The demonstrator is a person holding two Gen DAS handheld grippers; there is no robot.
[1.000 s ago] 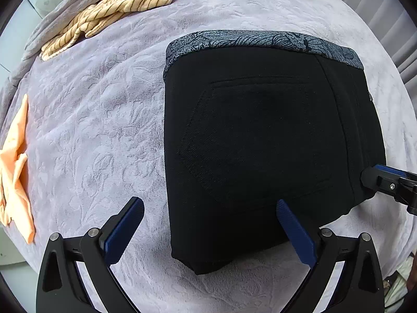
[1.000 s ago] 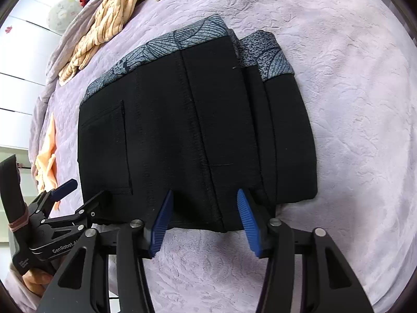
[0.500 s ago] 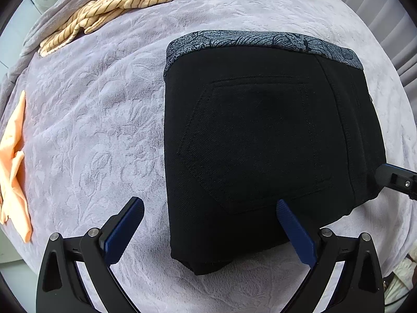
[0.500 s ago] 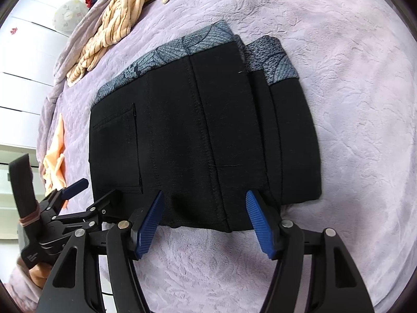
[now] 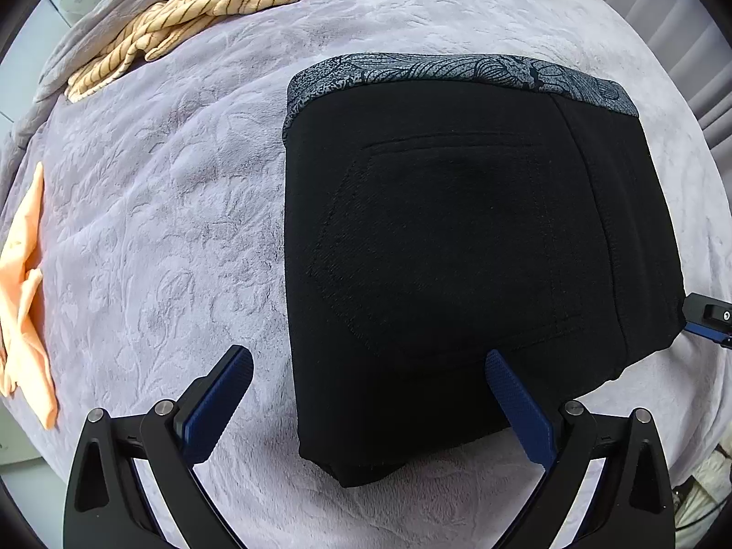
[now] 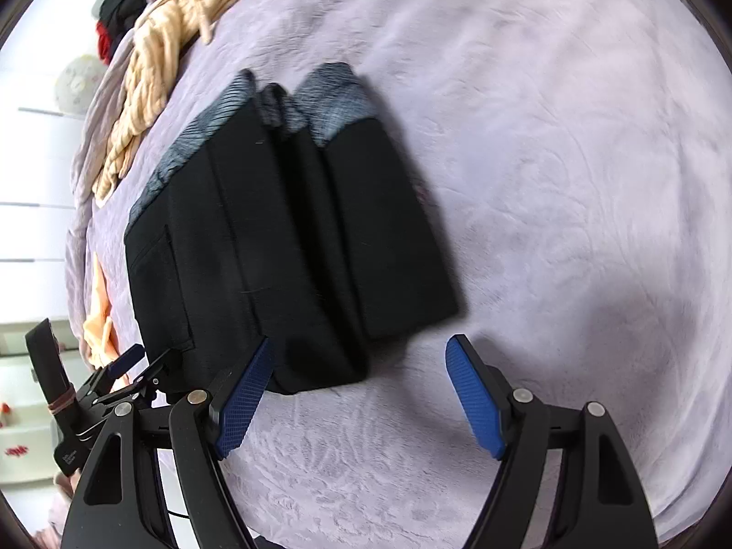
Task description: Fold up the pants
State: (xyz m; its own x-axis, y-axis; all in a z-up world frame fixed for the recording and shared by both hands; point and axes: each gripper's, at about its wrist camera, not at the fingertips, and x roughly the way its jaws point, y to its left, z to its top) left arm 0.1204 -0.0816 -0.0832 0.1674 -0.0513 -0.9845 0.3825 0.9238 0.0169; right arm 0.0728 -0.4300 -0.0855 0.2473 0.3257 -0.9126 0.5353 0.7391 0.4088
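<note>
Right gripper (image 6: pixel 361 393): jaws just widened, now spread apart with nothing between the pads. Shifted sideways since the earlier frame: previously straddling the near edge of the folded pants (image 6: pixel 293 247), now offset so that only the left pad overlaps that edge, the right pad over bare lavender blanket (image 6: pixel 572 183). View blurred by motion. In the left wrist view, tip of the right gripper (image 5: pixel 709 318) pulled further toward the picture's right border than before.

Left gripper (image 5: pixel 366 405): unchanged from the earlier frames. Jaws wide open, gripping nothing; one pad over the blanket (image 5: pixel 160 238), the other over the black fabric near the lower edge of the pants (image 5: pixel 457 265). Contact with the fabric: cannot tell. Also seen at the lower left of the right wrist view (image 6: pixel 132 366).

Pants: unchanged in place, lying flat on the blanket as a compact folded black stack. Grey patterned waistband at the far edge, pointing away from both cameras; folded end toward the grippers. Long axis of the stack running across the left wrist view, side to side. Back pocket facing up. Layered folds visible along the right side in the right wrist view.

Elsewhere on the blanket: striped beige garment (image 5: pixel 192 13) at the far edge, orange garment (image 5: pixel 23 302) to the left, well apart from the pants.

Writing: small white lettering on the left gripper body in the right wrist view, too small to read.
</note>
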